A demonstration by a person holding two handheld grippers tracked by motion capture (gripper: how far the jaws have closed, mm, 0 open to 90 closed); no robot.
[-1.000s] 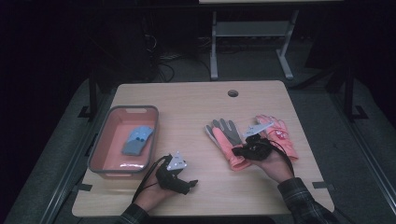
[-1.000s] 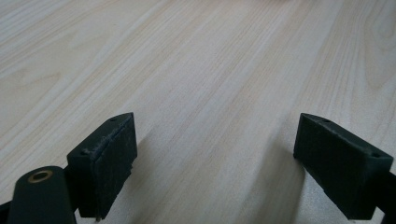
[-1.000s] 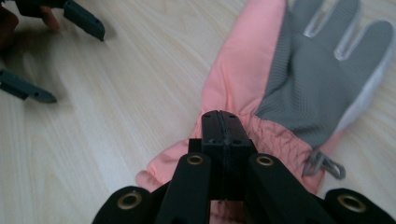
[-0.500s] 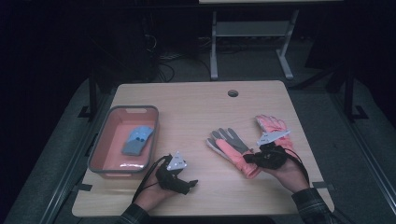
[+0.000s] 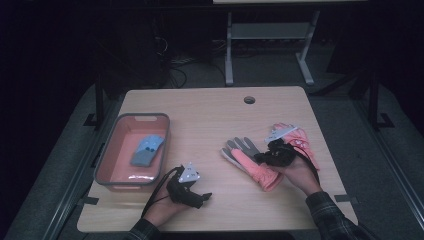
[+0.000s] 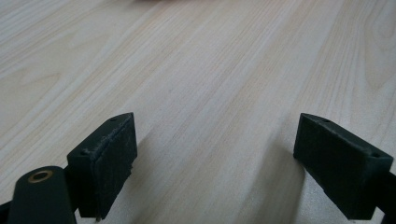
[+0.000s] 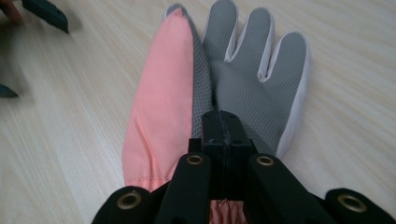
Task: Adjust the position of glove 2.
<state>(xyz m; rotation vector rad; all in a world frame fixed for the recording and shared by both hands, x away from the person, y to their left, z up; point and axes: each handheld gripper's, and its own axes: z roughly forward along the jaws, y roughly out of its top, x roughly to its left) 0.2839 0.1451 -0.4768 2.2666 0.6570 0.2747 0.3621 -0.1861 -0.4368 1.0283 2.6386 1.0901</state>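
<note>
A glove [image 5: 246, 156] with a grey palm and pink back lies on the wooden table [image 5: 210, 120], fingers pointing left. My right gripper [image 5: 262, 158] is shut on it near the cuff. In the right gripper view the jaws [image 7: 224, 125] are pressed together over the glove [image 7: 254, 79], whose pink edge is folded over the palm. A second pink glove [image 5: 301, 141] lies just behind the right hand. My left gripper [image 5: 205, 196] rests near the front edge. In the left gripper view the left gripper [image 6: 217, 161] stands open over bare wood.
A pink tray [image 5: 107, 152] with grey rim sits at the left with a blue-grey cloth item [image 5: 147, 150] inside. A cable hole [image 5: 249, 100] is at the table's back. The left gripper's jaw tips [image 7: 46, 14] show at the top left of the right gripper view.
The right hand swung right toward the front edge, then back left, dragging the grey-palmed glove; the glove has turned so its fingers point more to the left. The left hand stayed put.
</note>
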